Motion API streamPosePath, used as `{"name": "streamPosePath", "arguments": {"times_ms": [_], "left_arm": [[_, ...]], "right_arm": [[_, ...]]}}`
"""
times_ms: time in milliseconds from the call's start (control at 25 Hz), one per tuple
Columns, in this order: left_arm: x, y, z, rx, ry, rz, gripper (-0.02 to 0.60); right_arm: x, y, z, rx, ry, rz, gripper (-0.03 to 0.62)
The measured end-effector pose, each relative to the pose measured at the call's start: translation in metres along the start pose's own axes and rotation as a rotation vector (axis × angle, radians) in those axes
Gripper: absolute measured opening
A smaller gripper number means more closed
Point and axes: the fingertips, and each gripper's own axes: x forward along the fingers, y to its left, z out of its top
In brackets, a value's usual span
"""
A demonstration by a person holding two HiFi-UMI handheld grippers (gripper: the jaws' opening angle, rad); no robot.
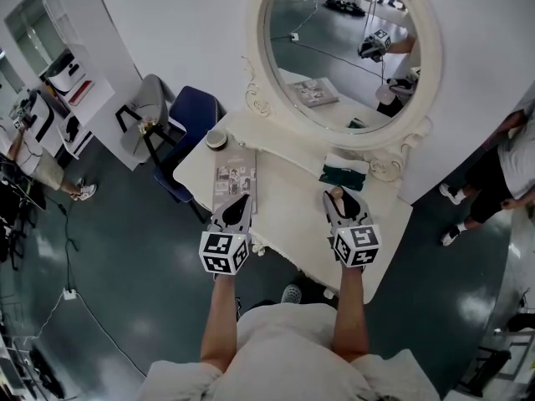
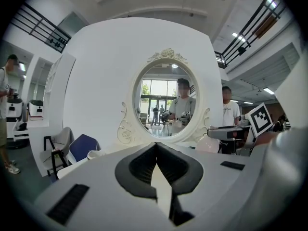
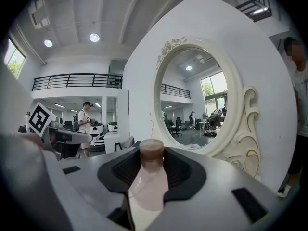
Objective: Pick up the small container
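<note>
A small pale pink bottle (image 3: 148, 182) with a brown cap (image 3: 151, 150) stands upright between the jaws of my right gripper (image 3: 151, 165), which is shut on it. In the head view the right gripper (image 1: 339, 200) hovers over the right part of the white vanity table (image 1: 288, 211), and the cap (image 1: 336, 193) shows at its tip. My left gripper (image 1: 237, 207) hangs over the table's left part with its jaws shut and nothing in them. From the left gripper (image 2: 155, 150) view, the bottle (image 2: 208, 145) shows at the right.
An oval mirror (image 1: 338, 48) in an ornate white frame stands at the table's back. A magazine (image 1: 234, 176) and a round white dish (image 1: 216, 139) lie at the left, a dark green folded cloth (image 1: 343, 171) near the mirror's base. A blue chair (image 1: 188, 124) stands at the left.
</note>
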Motion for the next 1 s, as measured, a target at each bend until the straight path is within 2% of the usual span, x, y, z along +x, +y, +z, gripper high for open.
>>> {"name": "streamPosePath", "arguments": {"times_ms": [360,1000], "left_arm": [[0.003,-0.012,-0.003,0.005,-0.003,-0.045,0.028],[-0.009,-0.003,-0.005,0.005,-0.008,-0.016,0.028]], "right_arm": [[-0.003,-0.003,-0.002,-0.01,-0.001,-0.033,0.15],[-0.007,0.004,-0.007,0.008,0.005,-0.022,0.15]]}}
